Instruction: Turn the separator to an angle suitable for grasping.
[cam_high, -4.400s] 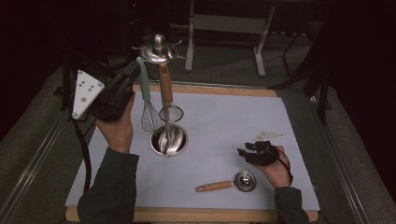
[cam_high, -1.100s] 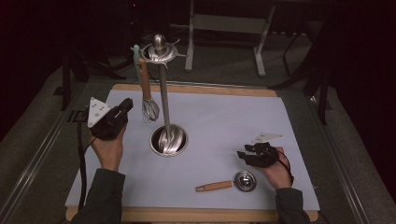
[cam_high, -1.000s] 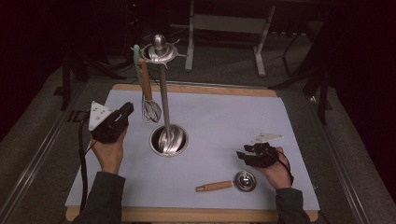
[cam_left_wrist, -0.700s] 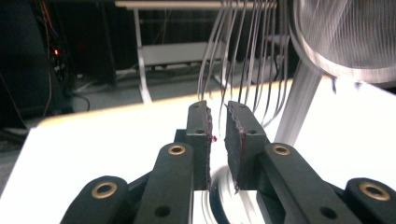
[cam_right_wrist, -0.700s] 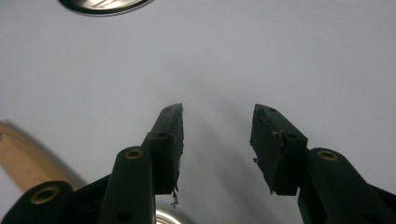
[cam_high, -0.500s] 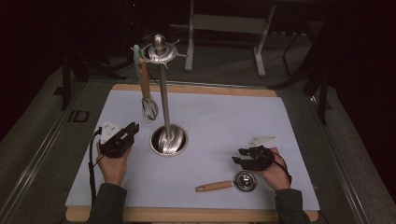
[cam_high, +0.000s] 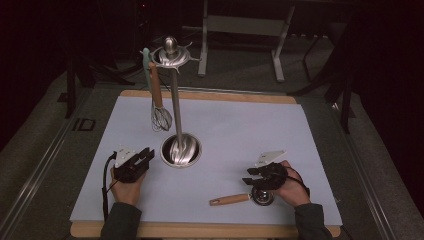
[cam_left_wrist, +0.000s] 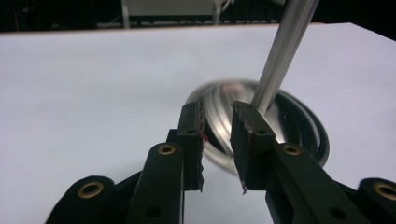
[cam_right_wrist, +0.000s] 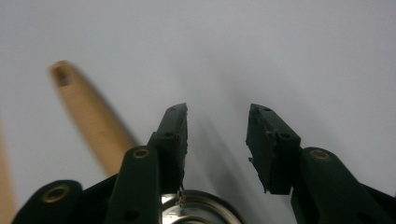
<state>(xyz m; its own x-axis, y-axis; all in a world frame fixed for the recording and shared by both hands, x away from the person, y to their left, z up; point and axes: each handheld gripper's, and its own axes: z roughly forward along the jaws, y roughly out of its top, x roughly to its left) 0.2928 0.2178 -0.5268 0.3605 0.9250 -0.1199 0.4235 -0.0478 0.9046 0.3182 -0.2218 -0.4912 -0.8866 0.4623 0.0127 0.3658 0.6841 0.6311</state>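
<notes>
A steel utensil stand (cam_high: 175, 107) rises from its round base (cam_high: 181, 150) on the pale mat. A whisk (cam_high: 159, 102) with a wooden handle hangs from the stand's top disc, beside a teal handle (cam_high: 146, 62). My left gripper (cam_high: 145, 156) sits low on the mat just left of the base. Its jaws have just been opening and nothing is between them (cam_left_wrist: 218, 140); the base (cam_left_wrist: 299, 126) and pole (cam_left_wrist: 285, 51) lie ahead. My right gripper (cam_high: 251, 176) hovers over a small metal-headed utensil (cam_high: 262, 196) with a wooden handle (cam_high: 230, 200). Its jaws (cam_right_wrist: 217, 140) have just been closing, with only bare mat between them.
The mat lies on a wooden board (cam_high: 210, 96) whose edge shows at the back and front. Dark floor and metal frame legs (cam_high: 240, 30) lie beyond the board. In the right gripper view the wooden handle (cam_right_wrist: 88, 116) runs off to the left and the metal head (cam_right_wrist: 201, 210) shows under the jaws.
The left hand has come down from beside the hanging whisk to the mat next to the stand's base. The whisk stays hung on the stand. The right hand has hardly moved.
</notes>
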